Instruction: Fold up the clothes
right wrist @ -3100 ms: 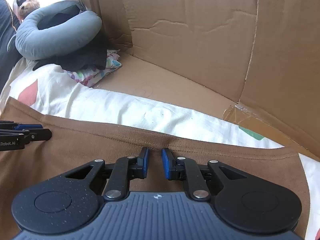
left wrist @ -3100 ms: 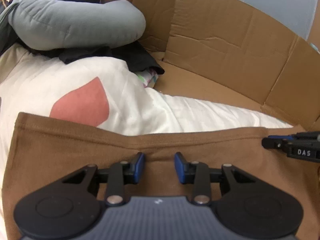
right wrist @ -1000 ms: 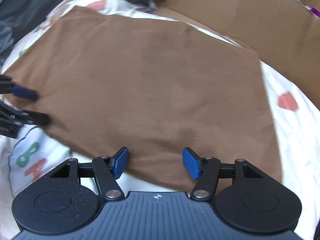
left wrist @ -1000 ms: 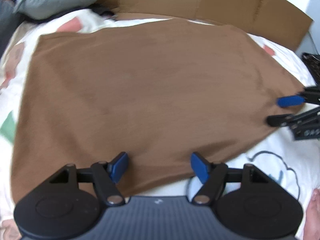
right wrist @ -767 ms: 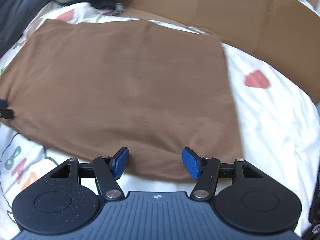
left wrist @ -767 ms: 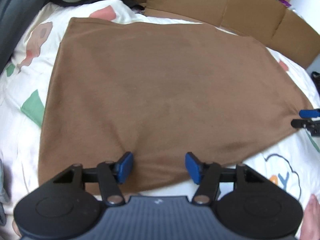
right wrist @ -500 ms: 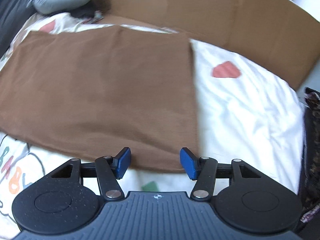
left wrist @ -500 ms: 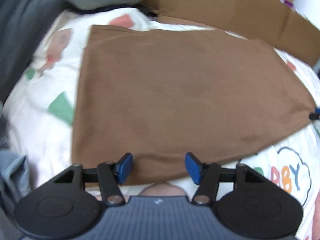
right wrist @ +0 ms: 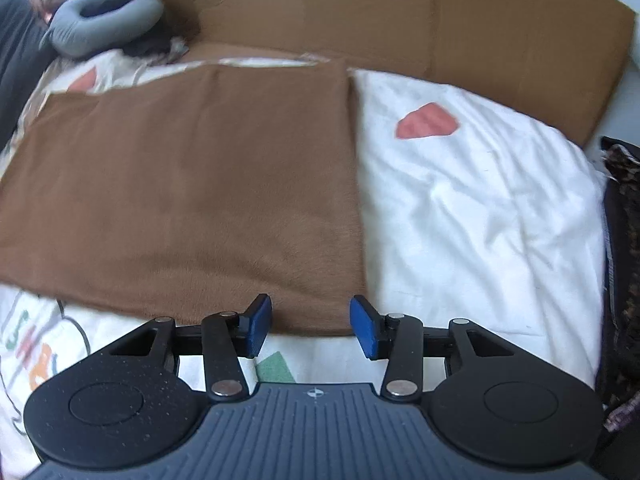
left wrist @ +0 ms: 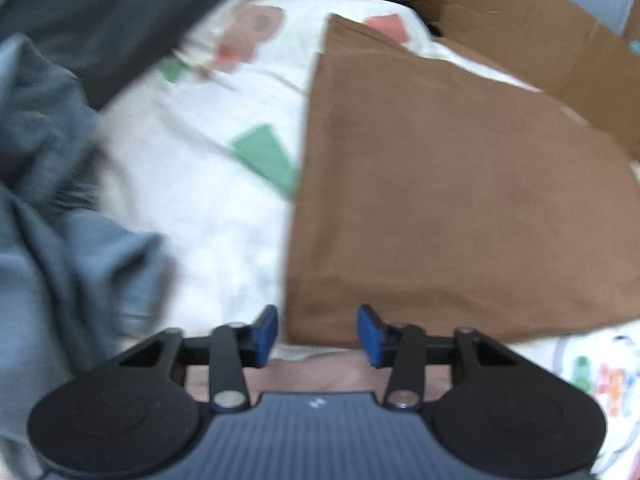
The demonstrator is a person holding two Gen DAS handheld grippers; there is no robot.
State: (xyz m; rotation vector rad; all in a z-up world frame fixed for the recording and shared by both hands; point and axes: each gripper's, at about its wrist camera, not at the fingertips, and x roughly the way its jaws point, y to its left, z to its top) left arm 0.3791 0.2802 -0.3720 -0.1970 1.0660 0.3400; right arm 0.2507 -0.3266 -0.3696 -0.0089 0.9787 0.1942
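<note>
Blue pads tip both grippers, and both sets of jaws stand partly spread with nothing pinched between them; they have just been closing a little. Nearest in the left wrist view, the left gripper (left wrist: pixel 317 330) hangs over the near left corner of the brown cloth (left wrist: pixel 460 184), and its pads do not press on it. Something pinkish shows just behind the jaws, maybe a knee, but the picture is too blurry to be sure. The right gripper (right wrist: pixel 311 326) hangs over the near right corner of the same cloth (right wrist: pixel 192 176).

That cloth lies flat and smooth on the bed sheet (right wrist: pixel 480 208), which is white with red and green shapes and some colourful letters. A rumpled grey-blue garment (left wrist: pixel 60 216) sits on the bed to the left of the cloth.

Farther back, a brown cardboard wall (right wrist: pixel 400 20) stands along the far edge of the bed. A grey curved pillow (right wrist: pixel 104 24) lies in the far left corner.
</note>
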